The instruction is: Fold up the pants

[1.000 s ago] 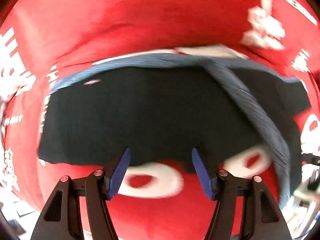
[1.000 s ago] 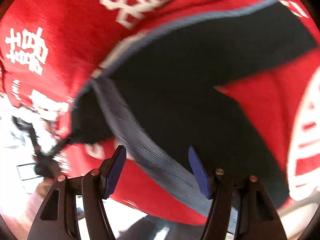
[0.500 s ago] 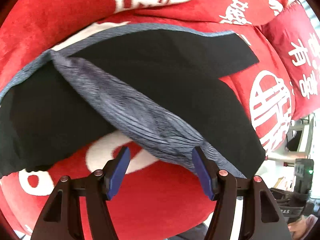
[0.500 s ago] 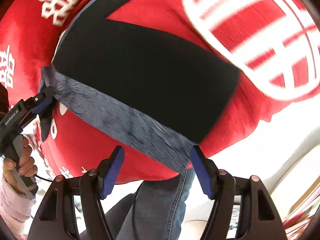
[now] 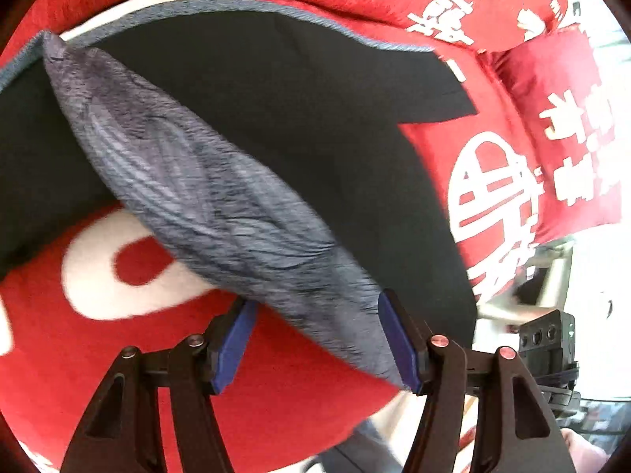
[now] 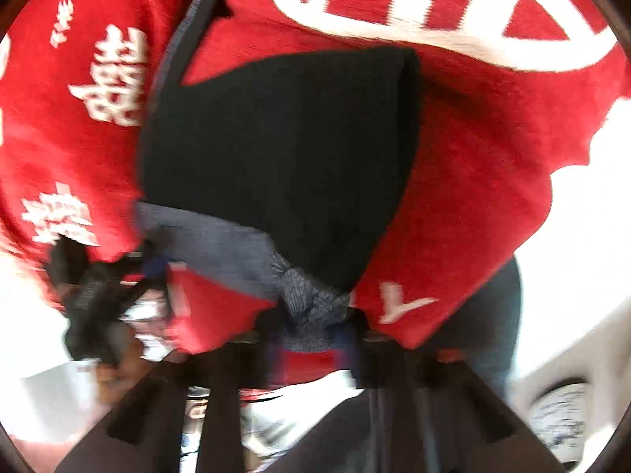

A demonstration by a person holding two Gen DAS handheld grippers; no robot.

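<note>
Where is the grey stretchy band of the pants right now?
In the left wrist view the grey waistband runs diagonally across the black pants on the red blanket, down between the closing left gripper.

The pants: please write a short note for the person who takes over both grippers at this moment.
Left gripper: jaws closing around the grey waistband, pads not yet pressing.
Right gripper: jaws closing, waistband end bunched between them.
Pants: black, spread across the red blanket, legs lying away from both grippers.
Done: both grippers are at the waistband.
Left: secure both grips, then make every fold.
</note>
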